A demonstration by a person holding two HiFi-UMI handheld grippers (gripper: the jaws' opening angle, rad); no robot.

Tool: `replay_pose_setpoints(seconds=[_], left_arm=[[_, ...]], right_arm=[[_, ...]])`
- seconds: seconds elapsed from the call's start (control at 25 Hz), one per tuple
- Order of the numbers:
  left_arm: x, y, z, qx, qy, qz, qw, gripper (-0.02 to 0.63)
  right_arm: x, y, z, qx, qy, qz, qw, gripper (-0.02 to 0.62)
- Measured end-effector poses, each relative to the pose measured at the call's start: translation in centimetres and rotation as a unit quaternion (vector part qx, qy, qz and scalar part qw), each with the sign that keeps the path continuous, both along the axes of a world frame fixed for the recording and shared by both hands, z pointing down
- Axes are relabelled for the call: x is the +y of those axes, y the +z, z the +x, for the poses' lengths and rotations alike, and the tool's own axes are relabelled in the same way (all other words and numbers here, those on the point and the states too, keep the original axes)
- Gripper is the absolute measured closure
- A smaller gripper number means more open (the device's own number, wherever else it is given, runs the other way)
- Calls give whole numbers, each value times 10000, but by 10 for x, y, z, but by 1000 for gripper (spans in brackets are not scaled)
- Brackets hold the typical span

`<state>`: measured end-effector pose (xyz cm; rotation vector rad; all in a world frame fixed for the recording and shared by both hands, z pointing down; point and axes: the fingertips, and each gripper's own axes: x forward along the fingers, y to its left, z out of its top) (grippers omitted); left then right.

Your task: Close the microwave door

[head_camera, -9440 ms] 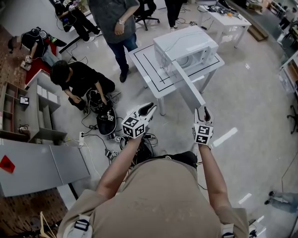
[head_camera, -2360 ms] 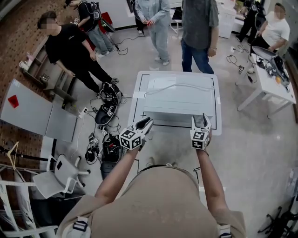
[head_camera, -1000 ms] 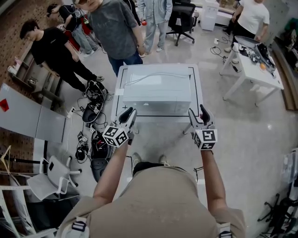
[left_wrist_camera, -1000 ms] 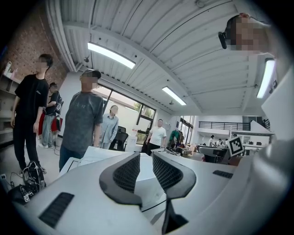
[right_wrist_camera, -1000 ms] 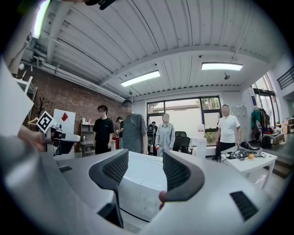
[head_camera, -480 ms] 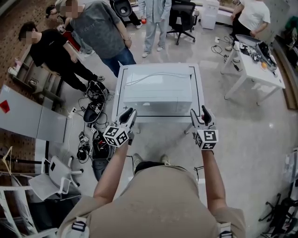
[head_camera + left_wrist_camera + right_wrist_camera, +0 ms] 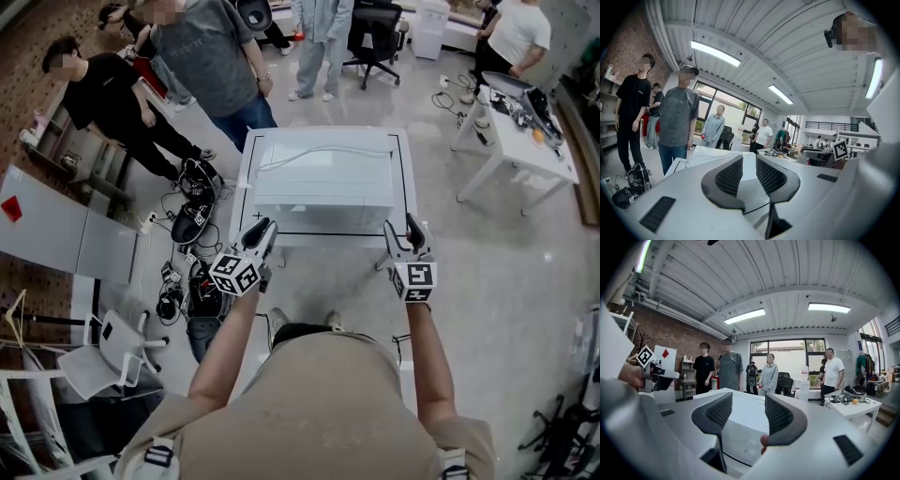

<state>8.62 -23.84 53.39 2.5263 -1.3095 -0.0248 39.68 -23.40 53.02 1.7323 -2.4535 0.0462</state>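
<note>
The white microwave point(image 7: 323, 183) stands on a white table point(image 7: 246, 178) with its door shut flat against the front. Both grippers hover level in front of the table's near edge, apart from the microwave. My left gripper point(image 7: 265, 228) is at the left corner, its jaws a narrow gap apart and empty point(image 7: 749, 159). My right gripper point(image 7: 405, 230) is at the right corner. Its jaws are closing with nothing between them point(image 7: 748, 399), and the microwave point(image 7: 745, 420) shows beyond them.
Several people point(image 7: 202, 56) stand past the table's far left. Bags and cables point(image 7: 192, 225) lie on the floor left of it. A second white table point(image 7: 525, 141) with tools is at the right, an office chair point(image 7: 375, 28) behind, a white chair point(image 7: 112, 352) at lower left.
In the oldest frame the microwave door stood open; now it is shut and I face the microwave's front. Over the last second both grippers have barely moved.
</note>
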Motion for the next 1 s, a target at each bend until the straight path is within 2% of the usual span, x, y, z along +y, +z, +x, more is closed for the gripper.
replay_pose_setpoints(seconds=[0.32,0.56,1.0], left_arm=[[-3,1,-8,4,0,-12,10000,532],[-5,2,-13,-17,23,-31,10000,532],[-5,4,-11,-83,183,-73,9998,532]], right_arm=[[-6,-1,-6,207,97,37,9997,373],[-2,-4,-19,555,-41,124,9984,443],[1,1,-27,641,-55,143,9978,469]])
